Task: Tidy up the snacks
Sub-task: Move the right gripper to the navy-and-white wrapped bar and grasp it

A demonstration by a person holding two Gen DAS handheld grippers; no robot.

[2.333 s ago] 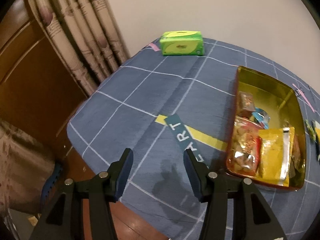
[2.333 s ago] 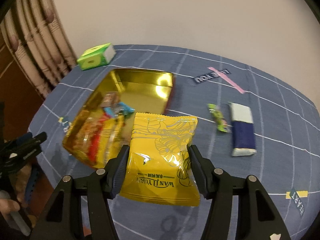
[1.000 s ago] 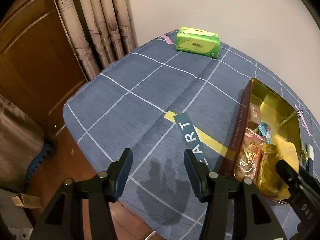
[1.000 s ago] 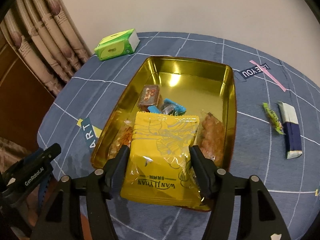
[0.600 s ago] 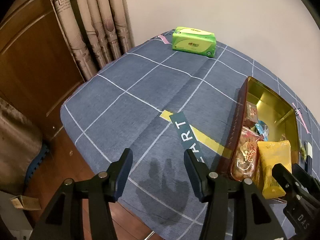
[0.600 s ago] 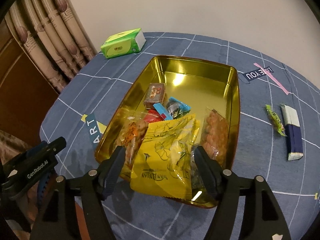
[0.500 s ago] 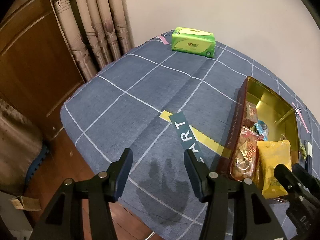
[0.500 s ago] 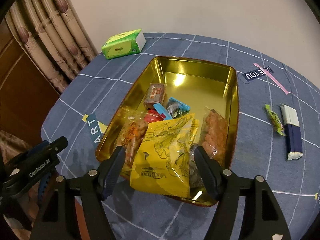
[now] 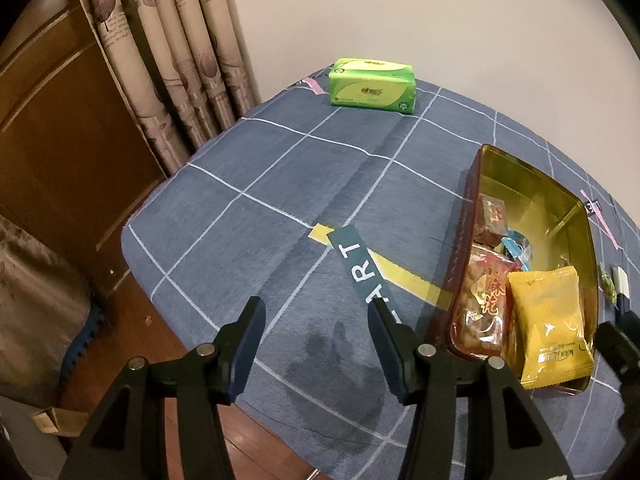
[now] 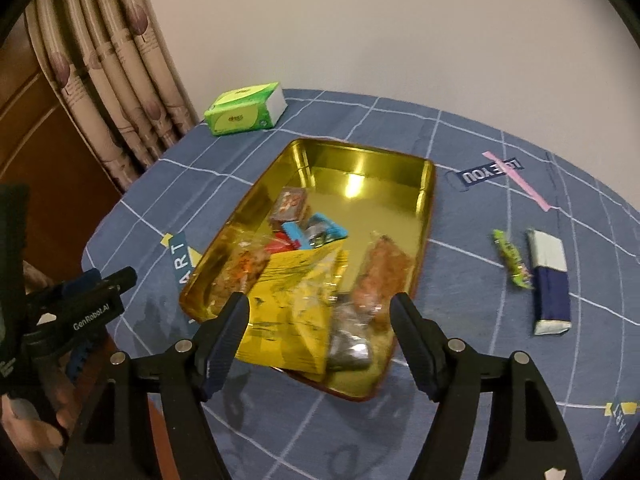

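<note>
Your right gripper point(image 10: 320, 322) stood with its fingers wide, gripping nothing — the yellow snack bag point(image 10: 298, 312) lay just ahead of the fingertips, between them, inside the gold tin point(image 10: 424, 216) at its near end. Other packets were piled just beyond the bag. A small green candy point(image 10: 512, 258) and a blue-and-white bar point(image 10: 550, 280) lay on the blue tablecloth point(image 10: 460, 364), off past your right finger, apart from the tin. Your left gripper point(image 9: 316, 336) was also wide and held nothing — over bare cloth, tin past its right finger point(image 9: 386, 342). A green tissue pack point(image 9: 372, 86) sat well ahead.
</note>
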